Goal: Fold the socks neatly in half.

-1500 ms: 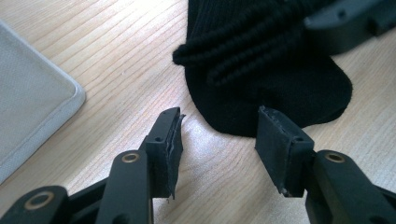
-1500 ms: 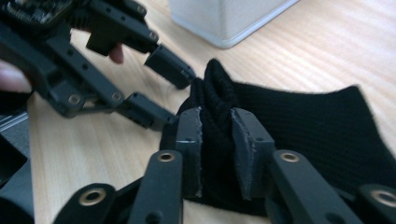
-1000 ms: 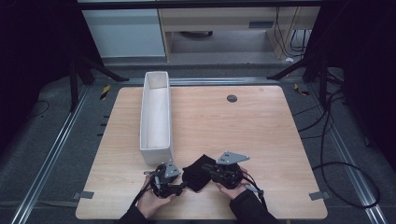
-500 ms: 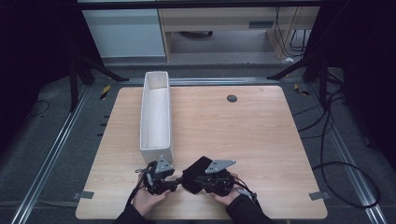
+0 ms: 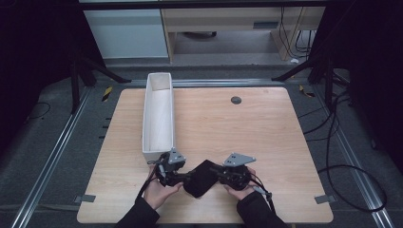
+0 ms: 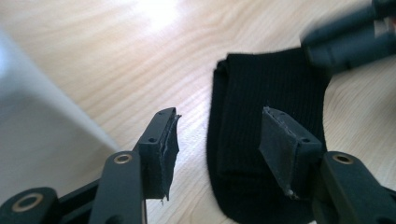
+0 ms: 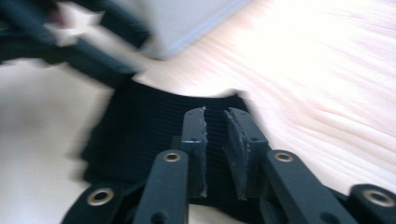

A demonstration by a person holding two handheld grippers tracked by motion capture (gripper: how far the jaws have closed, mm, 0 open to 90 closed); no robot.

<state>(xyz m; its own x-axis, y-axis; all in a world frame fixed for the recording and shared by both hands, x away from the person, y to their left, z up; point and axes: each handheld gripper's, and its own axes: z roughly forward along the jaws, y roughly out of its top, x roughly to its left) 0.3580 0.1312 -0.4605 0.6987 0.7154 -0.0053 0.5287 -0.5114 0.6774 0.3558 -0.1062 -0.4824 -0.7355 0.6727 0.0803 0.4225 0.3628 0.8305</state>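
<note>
Both hands have drawn apart beside the one white bin [image 5: 158, 114], left tongs [image 6: 217, 140] just opened wider, right tongs [image 7: 215, 140] slightly parted, over one black sock [image 5: 203, 176].

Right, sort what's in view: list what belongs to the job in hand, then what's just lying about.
In the job:
black sock
left tongs, open, jaws just opening, sock's edge between them
right tongs, nearly closed over the sock
white box

Lying about:
dark round plug in the table
</note>
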